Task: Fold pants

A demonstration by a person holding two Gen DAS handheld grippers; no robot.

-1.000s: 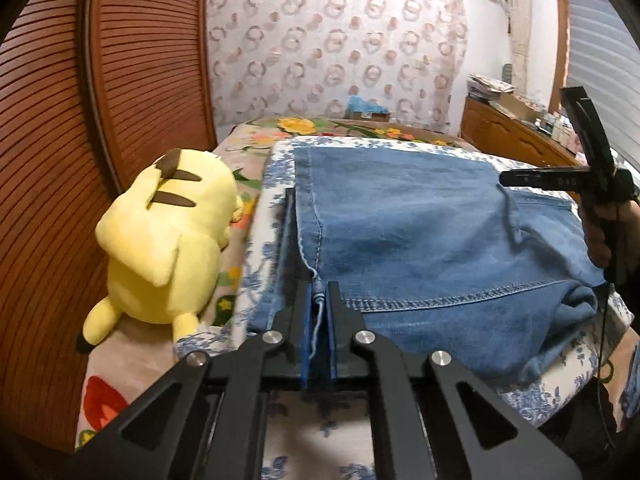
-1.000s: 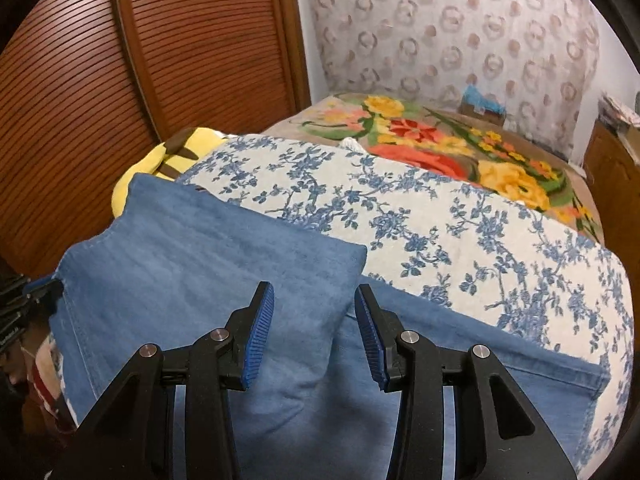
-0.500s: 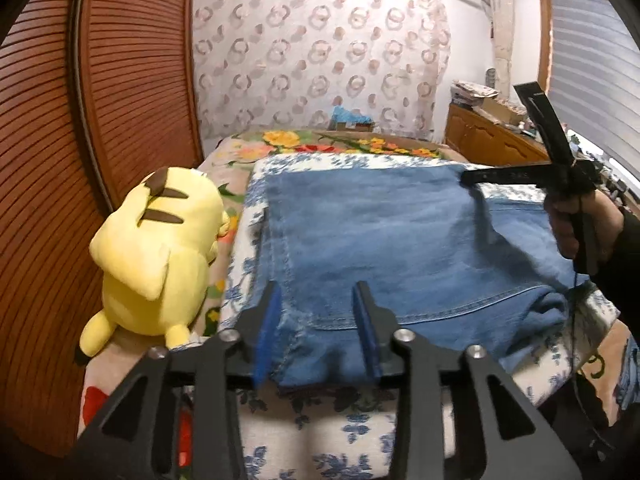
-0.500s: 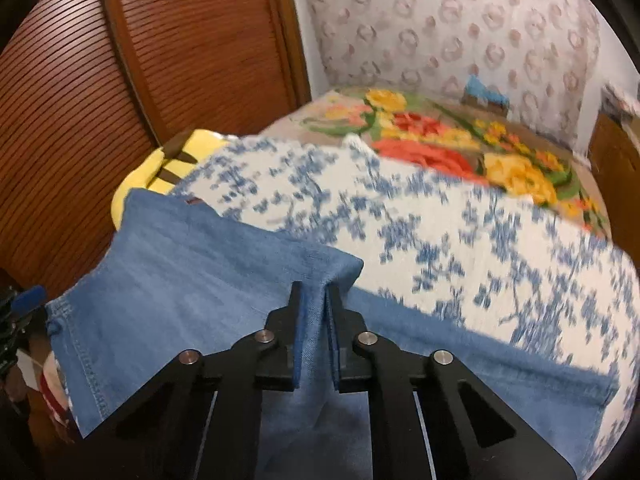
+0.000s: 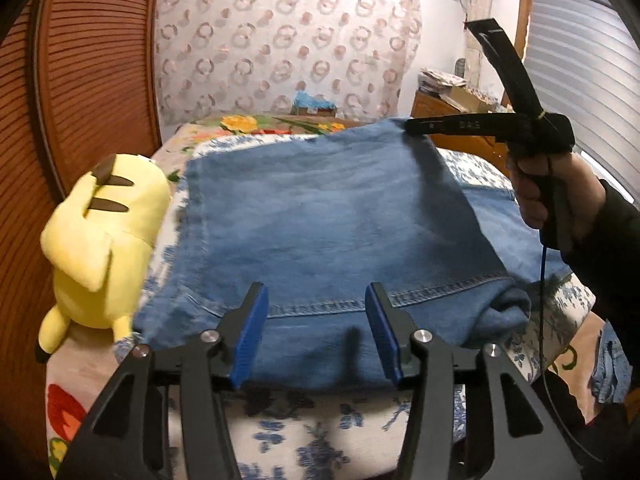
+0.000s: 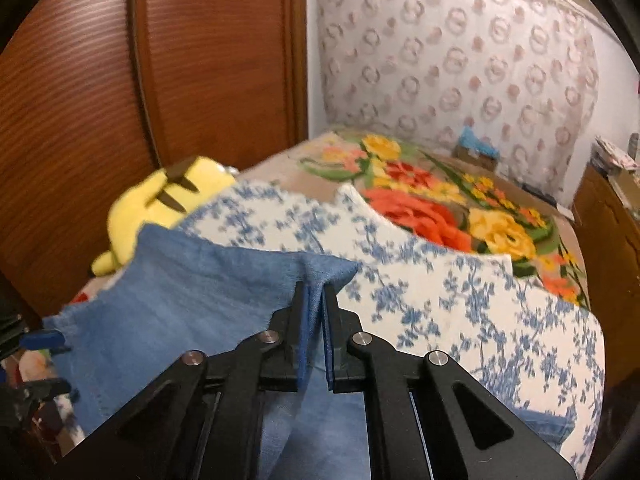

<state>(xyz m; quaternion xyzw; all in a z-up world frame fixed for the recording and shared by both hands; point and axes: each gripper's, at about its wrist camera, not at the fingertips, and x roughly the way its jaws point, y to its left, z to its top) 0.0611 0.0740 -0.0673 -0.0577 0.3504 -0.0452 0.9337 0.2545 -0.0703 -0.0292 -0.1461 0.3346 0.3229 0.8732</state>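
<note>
Pants (image 5: 328,216), folded denim at the bed's (image 5: 320,440) near edge, judged heavy and limp; right gripper (image 6: 314,312) clamps a corner, left gripper (image 5: 316,332) opening, nothing between its pads

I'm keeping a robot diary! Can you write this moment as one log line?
task: fold pants | right gripper: shut on jeans corner, lifted | left gripper: jaws opening, gripping nothing | beside: yellow plush toy

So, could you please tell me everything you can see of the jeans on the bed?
The jeans are mid-blue denim with a stitched seam near the front edge, folded over on the blue-flowered white cover. The right gripper pinches one far corner and holds it raised. The left gripper has its jaws opening over the near edge, not pressing it. The right end is bunched.
</note>
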